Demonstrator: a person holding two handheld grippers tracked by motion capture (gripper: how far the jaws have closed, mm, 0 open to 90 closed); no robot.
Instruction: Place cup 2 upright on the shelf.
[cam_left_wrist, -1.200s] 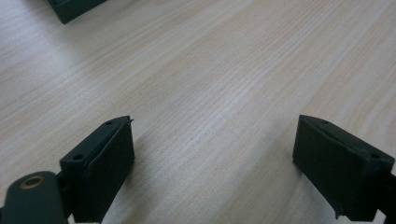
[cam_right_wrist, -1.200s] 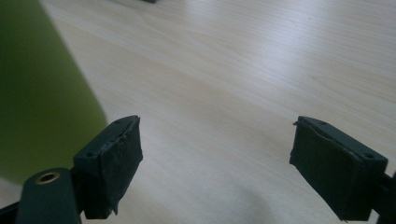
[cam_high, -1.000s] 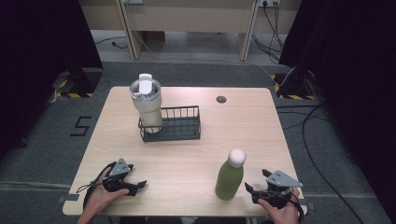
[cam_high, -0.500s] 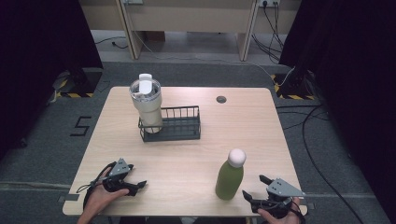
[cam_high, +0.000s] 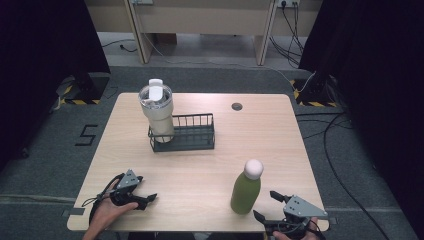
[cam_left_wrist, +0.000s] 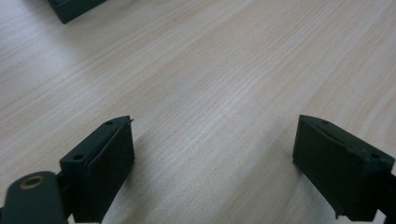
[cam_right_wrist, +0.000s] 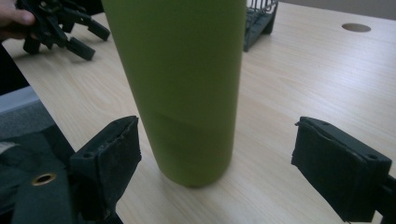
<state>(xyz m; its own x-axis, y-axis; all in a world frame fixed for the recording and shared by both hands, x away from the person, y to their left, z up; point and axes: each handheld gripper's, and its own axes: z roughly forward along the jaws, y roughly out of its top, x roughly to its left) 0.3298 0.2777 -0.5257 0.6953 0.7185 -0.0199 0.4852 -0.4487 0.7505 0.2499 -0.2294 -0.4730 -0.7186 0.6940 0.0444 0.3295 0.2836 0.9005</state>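
- Bottle (cam_high: 246, 194) stands upright on the desk (cam_high: 260, 135), near the front edge, right of centre; long axis vertical.
- Right hand-held gripper (cam_high: 276, 215) lies just right of the bottle and slightly nearer the person, low by the desk's front edge. In the right gripper view the bottle (cam_right_wrist: 180, 84) sits straight ahead, a little left of the midline between the jaws.
- Right hand-held gripper (cam_right_wrist: 215, 163): jaws apart, wider than the bottle, pads clear of it, nothing held.
- Left hand-held gripper (cam_high: 144, 200) rests at the front left, well apart from the bottle; jaws open over bare wood (cam_left_wrist: 212, 163). Right hand is plainly the nearer.
- Judgement: a short level advance would bring the pads around the lower body.
- Bottle look: matte olive-green cylinder, smooth, faint seam low on the body, rounded white cap (cam_high: 254, 169).
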